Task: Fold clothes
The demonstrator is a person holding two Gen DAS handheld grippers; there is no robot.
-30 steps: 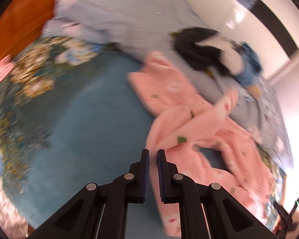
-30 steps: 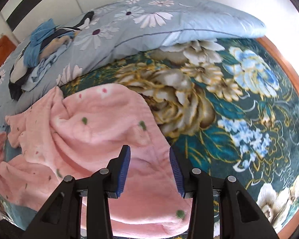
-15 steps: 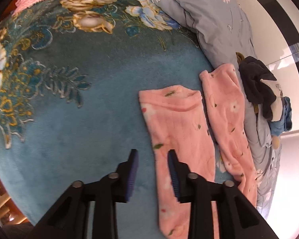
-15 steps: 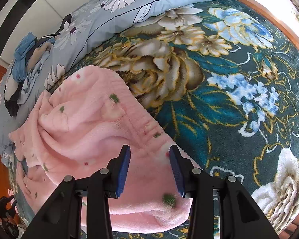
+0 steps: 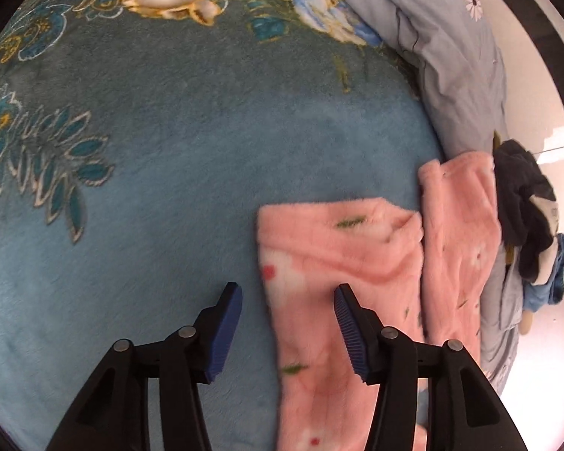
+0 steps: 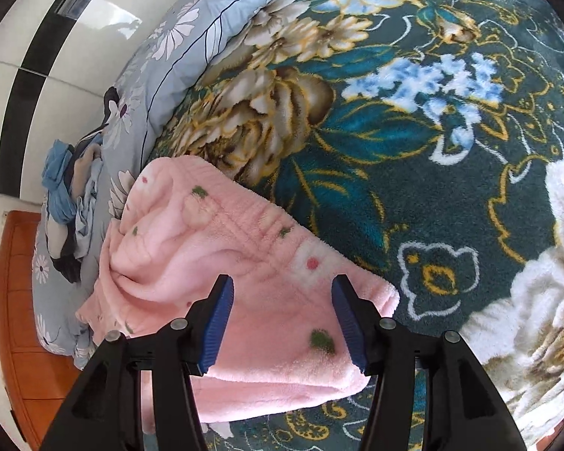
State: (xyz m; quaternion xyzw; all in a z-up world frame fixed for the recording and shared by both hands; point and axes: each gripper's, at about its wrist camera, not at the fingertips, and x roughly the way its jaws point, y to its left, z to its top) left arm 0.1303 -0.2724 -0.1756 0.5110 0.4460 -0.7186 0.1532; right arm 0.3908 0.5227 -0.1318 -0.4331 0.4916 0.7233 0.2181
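Now my left tool (image 5: 287, 310) gapes wide, wider than half second ago, empty, over edge of pink fleece pants (image 5: 342, 263) leg. Legs lie side by side, flat on teal floral blanket (image 5: 169, 150). My right tool (image 6: 282, 302) also wider than before, empty, above pants waistband (image 6: 267, 225). Pile of dark clothes (image 5: 526, 218) on grey duvet (image 5: 451, 75) beyond.

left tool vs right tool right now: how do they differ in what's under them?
The left tool straddles the edge of the pink fleece pants: one finger is over a leg, the other over the teal floral plush blanket. The right tool has both fingers over the pants' ribbed waistband end. The cloth under the left tool lies flat; under the right tool it is bunched. Both tools are open and hold nothing.
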